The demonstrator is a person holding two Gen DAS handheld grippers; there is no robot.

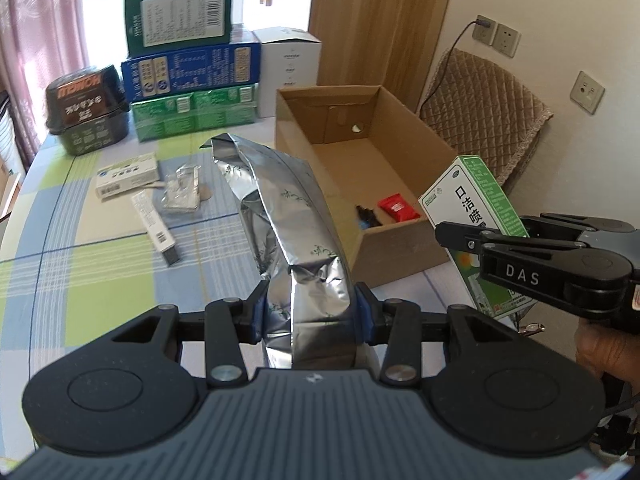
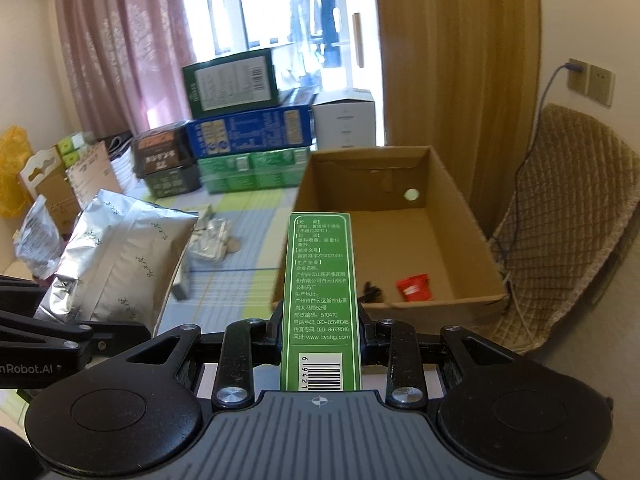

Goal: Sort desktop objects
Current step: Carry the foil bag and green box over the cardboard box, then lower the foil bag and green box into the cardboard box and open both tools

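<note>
Ahead of both tongs: open cardboard box [image 2: 472, 240] on table [image 1: 100, 248] | right tongs [image 2: 320, 316] nearer, clenched on green carton [image 2: 320, 280], long side pointing boxward | left tongs [image 1: 310, 312] clenched on silver bag [image 1: 288, 208]

Bright daylight pours through the far window [image 2: 272, 4], washing out the glass, with a pink patterned curtain [image 2: 120, 48] hanging to its left. A tall wooden door panel [image 1: 372, 20] stands right of it. On the cream wall [image 1: 560, 8] sit beige wall sockets [image 1: 496, 34] (one has a cable plugged in). A brown quilted chair cover [image 1: 484, 108] drapes at right.
</note>
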